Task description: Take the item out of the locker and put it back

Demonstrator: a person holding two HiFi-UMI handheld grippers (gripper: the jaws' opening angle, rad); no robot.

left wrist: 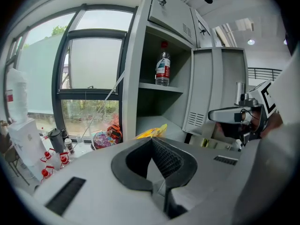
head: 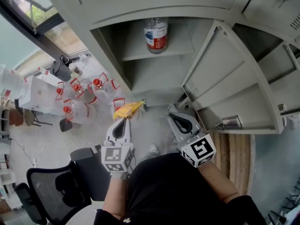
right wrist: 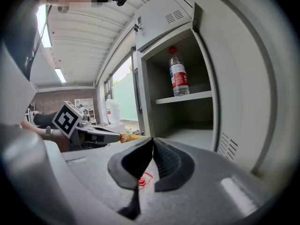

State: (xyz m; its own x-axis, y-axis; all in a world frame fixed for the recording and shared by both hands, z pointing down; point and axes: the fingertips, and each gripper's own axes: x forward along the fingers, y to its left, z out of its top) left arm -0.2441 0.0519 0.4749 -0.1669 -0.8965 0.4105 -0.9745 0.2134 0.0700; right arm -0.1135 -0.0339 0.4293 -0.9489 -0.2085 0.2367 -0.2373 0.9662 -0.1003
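In the head view, a yellow packet [head: 127, 109] is pinched at the tip of the left gripper [head: 124, 120]. It is held just in front of the lower compartment of the open locker [head: 150, 76], outside it as far as can be judged. The right gripper [head: 175, 119] is held beside it, near the swung-out door [head: 234, 86]. A bottle [head: 156, 34] is seen upright on the upper shelf.

In the left gripper view, only a narrow edge of the packet [left wrist: 152, 132] is seen past the closed fingers. With so shallow a hold, the packet could slip, or be caught on the shelf lip.

In the right gripper view, the fingers are seen pressed together on nothing. The door could be knocked if that gripper were swung outward.
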